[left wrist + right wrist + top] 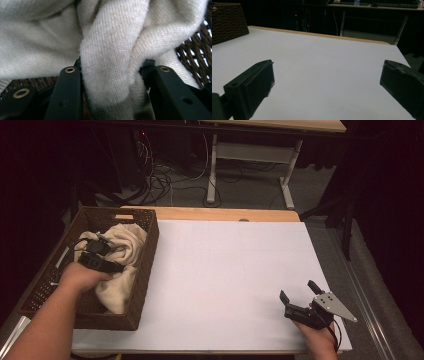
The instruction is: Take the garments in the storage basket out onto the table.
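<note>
Down in the dark wicker basket [142, 270] at the left edge of the table [225, 270], the left gripper [102, 255] has its jaws clamped on a thick fold of the cream knitted sweater [122, 262]. In the left gripper view that fold [110, 70] rises between the two black jaws, which press against it from both sides, and the knit bunches where they pinch it. More of the garment spreads across the upper part of that view, with the brown weave of the basket [197, 57] showing at the right behind it. Seen from the high view, the sweater lies heaped inside the basket, filling its middle and right part, while the person's left hand [80, 276] and forearm come in over the near rim.

Over on the right, the right gripper [299, 296] sits near the table's near right corner, well apart from the basket, held in the person's right hand [320, 340]. Its jaws stand wide apart with nothing between them; the right gripper view looks along them across the bare white table surface [324, 70], with a corner of the basket [227, 22] at far left. A grey three-cornered plate [336, 306] tops this gripper.
</note>
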The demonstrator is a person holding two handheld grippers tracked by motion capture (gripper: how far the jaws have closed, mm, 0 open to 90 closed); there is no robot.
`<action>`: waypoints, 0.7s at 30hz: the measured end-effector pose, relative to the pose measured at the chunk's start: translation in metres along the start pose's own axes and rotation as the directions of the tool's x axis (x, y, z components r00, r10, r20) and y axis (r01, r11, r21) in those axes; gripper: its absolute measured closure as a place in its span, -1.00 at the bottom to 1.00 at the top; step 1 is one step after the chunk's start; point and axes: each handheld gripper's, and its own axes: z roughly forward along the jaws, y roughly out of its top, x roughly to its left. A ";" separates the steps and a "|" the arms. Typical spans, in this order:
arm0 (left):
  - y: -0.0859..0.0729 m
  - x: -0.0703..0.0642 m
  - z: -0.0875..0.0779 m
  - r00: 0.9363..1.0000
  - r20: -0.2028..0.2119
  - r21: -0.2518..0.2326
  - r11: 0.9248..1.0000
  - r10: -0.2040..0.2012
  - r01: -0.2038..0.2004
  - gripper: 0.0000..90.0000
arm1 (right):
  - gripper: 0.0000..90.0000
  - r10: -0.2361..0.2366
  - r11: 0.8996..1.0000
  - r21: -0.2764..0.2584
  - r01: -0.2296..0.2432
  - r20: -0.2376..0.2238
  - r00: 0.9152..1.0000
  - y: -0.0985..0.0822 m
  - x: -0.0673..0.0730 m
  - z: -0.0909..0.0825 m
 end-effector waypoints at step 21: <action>0.076 -0.003 -0.011 0.993 0.075 0.029 0.996 -0.090 0.088 -0.77 | -1.00 0.020 1.000 0.013 -0.021 0.011 1.000 -0.004 -0.007 0.003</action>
